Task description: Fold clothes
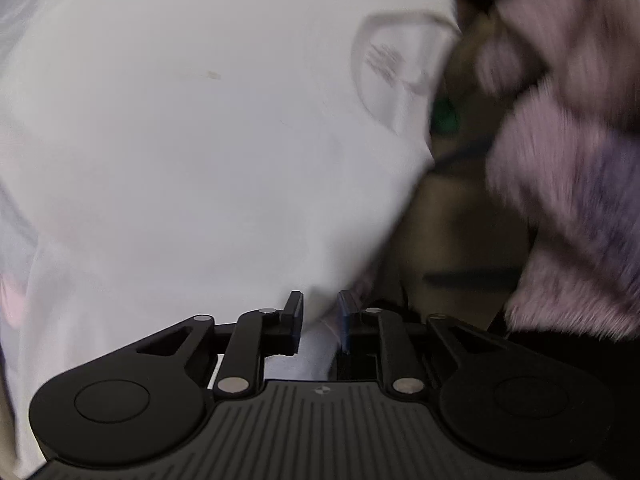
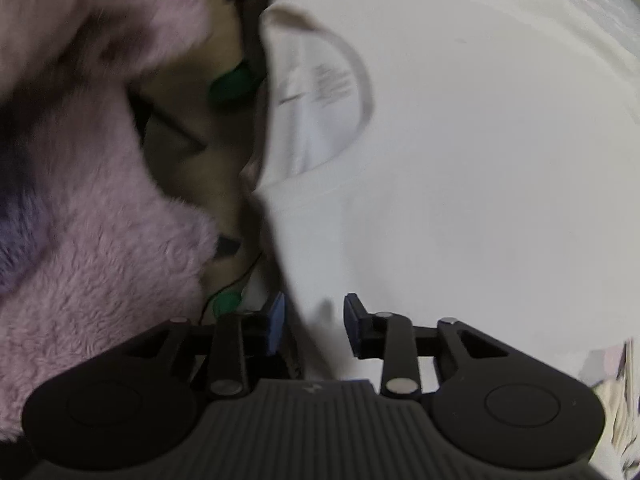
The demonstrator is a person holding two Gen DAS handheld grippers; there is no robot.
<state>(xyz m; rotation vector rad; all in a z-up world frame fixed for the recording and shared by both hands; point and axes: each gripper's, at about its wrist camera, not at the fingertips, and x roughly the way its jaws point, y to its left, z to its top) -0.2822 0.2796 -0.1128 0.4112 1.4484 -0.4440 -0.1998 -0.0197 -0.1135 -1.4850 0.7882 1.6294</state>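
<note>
Between both grippers: white cotton T-shirt (image 1: 200,140) hangs, collar showing | left gripper (image 1: 320,320) clamps its edge; right gripper (image 2: 314,320) looks pinched on it too (blurred) | we judge a fold mid-carry; next, lay it flat beside pink fleece garment (image 2: 80,160).

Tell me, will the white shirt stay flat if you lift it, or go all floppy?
Probably floppy: the shirt is thin cloth that bunches between each tool's fingers. It likely sags wherever it isn't held. It looks light, and the neckline already curves loosely.

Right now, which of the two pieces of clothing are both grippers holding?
The white T-shirt, smooth, with a printed neck label; both the left gripper and right gripper pinch it. The fluffy pink garment lies beside it.
</note>
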